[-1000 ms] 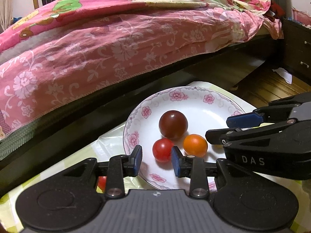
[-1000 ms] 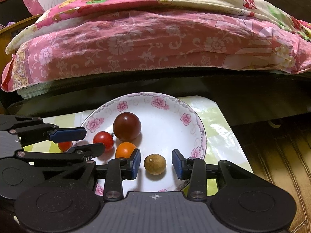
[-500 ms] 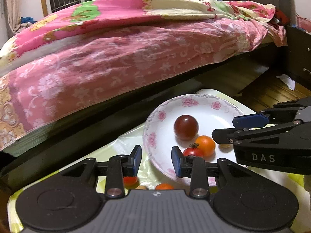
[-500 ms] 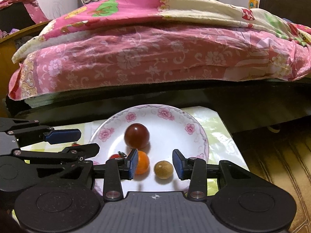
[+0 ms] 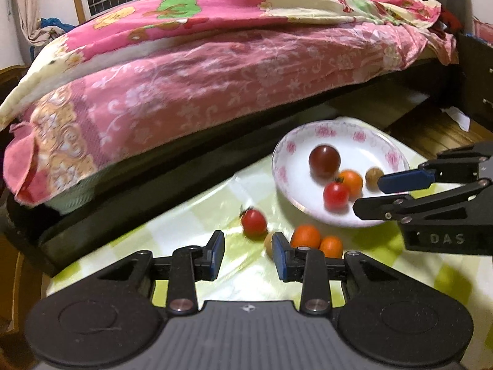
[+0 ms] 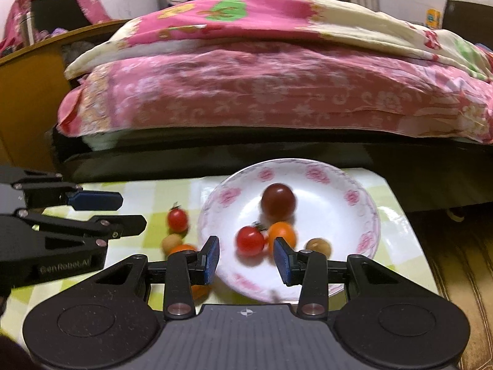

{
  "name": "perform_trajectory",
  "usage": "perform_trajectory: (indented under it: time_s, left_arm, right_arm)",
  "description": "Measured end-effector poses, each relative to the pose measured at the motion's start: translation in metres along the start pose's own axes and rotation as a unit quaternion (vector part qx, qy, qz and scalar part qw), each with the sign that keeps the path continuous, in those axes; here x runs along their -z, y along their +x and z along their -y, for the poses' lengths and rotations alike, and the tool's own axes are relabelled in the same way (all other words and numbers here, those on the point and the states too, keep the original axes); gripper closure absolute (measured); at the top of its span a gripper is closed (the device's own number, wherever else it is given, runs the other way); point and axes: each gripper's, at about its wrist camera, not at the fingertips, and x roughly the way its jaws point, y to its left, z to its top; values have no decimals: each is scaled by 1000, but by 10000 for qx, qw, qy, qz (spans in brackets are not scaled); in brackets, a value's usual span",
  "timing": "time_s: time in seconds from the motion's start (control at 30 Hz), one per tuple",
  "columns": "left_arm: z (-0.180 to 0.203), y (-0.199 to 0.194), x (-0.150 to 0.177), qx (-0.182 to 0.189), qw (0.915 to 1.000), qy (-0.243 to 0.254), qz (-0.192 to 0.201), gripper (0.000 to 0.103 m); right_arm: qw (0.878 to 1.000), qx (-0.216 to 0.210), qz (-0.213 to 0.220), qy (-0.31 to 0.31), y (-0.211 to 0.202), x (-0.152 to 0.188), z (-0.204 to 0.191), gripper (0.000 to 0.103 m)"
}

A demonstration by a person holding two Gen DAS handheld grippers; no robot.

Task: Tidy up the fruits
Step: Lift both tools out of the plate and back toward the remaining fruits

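bed (image 5: 215, 71) behind, checked cloth (image 5: 172, 231), plate (image 6: 363, 215) holding four fruits (dark one (image 6: 278, 201) biggest), four more loose on cloth left of plate; left gripper (image 5: 248, 254) and right gripper (image 6: 246, 257) both spread, empty

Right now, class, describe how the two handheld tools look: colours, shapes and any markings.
Both are matte black, with two round discs and a ribbed centre panel behind slim linkage arms. The left tool and right tool carry blue finger pads. Pale lettering marks each side; silver rivets dot the arms.
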Motion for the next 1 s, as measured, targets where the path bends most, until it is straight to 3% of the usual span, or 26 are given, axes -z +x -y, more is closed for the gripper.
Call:
perform_trajectory:
  time_s: [0.3, 0.9, 1.0]
  left_arm:
    - [-10, 7, 28, 317, 9992, -162, -203, 61]
    - [-9, 35, 19, 850, 9959, 203, -249, 61]
    - [-10, 43, 16, 908, 9952, 267, -236, 61]
  right_arm:
    - [9985, -224, -342, -358, -2, 21, -28, 68]
    - [9985, -118, -517, -131, 40, 24, -29, 68]
    - [9983, -149, -555, -37, 45, 26, -26, 72]
